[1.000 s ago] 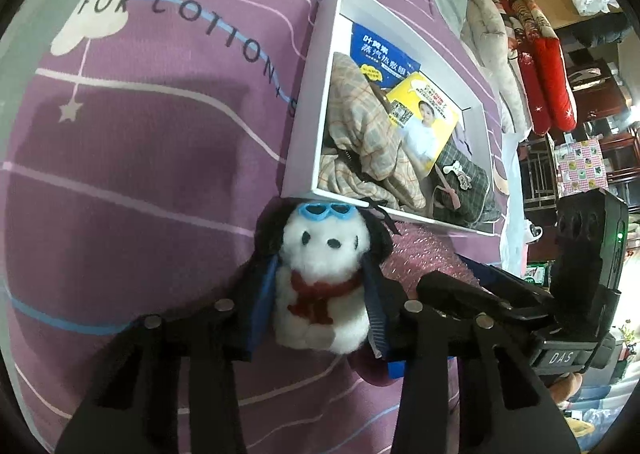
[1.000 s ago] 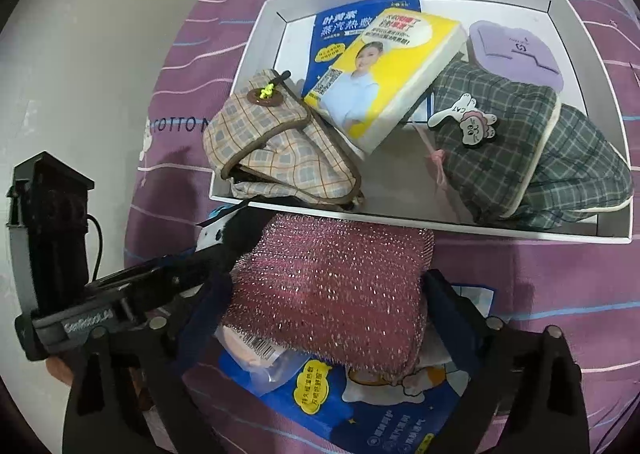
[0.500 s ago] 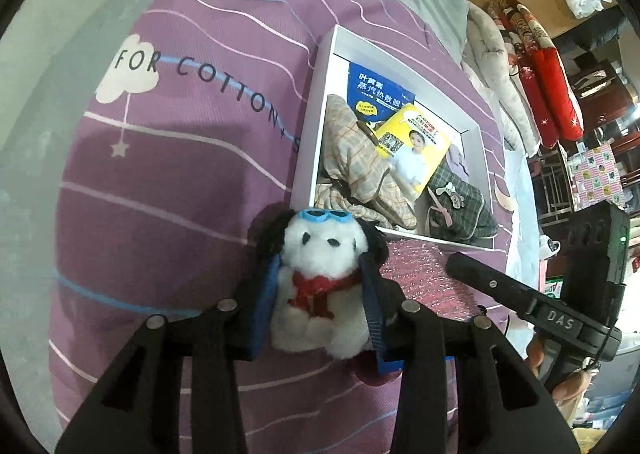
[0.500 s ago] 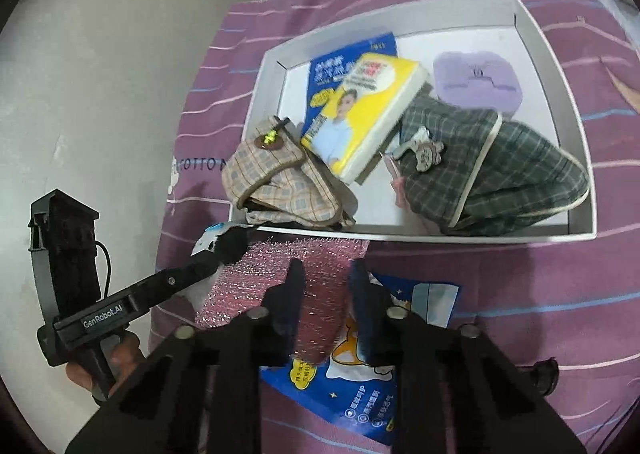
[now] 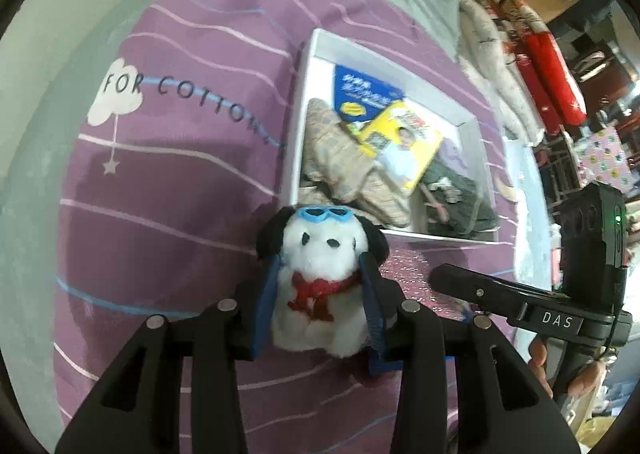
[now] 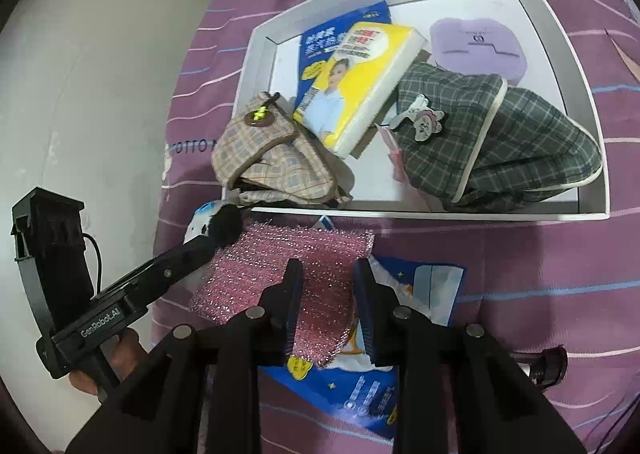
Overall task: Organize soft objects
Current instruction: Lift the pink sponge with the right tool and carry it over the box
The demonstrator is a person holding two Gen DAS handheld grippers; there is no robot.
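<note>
A white plush dog (image 5: 324, 242) with blue goggles and a red scarf hangs above the purple bedspread, my left gripper (image 5: 319, 268) shut on its body. A glittery pink sponge cloth (image 6: 260, 274) lies bunched over a blue packet (image 6: 420, 286), just in front of the white box (image 6: 560, 13). My right gripper (image 6: 327, 268) pinches the cloth's right part; its jaws are opening slightly with the cloth still between the pads. The box holds a beige plaid pouch (image 6: 272, 157), a yellow pack (image 6: 360, 81), a green plaid pouch (image 6: 500, 133) and a lilac pad (image 6: 476, 45).
The bedspread (image 5: 160, 193) drops off to a grey surface on the left. Folded blankets and red cushions (image 5: 552, 65) are stacked beyond the box in the left wrist view. A person's hand holds each gripper handle.
My right gripper went from wide open around the pink cloth to pinching it narrow. Both views have pulled back from the box, and the dog has risen with the left gripper.
</note>
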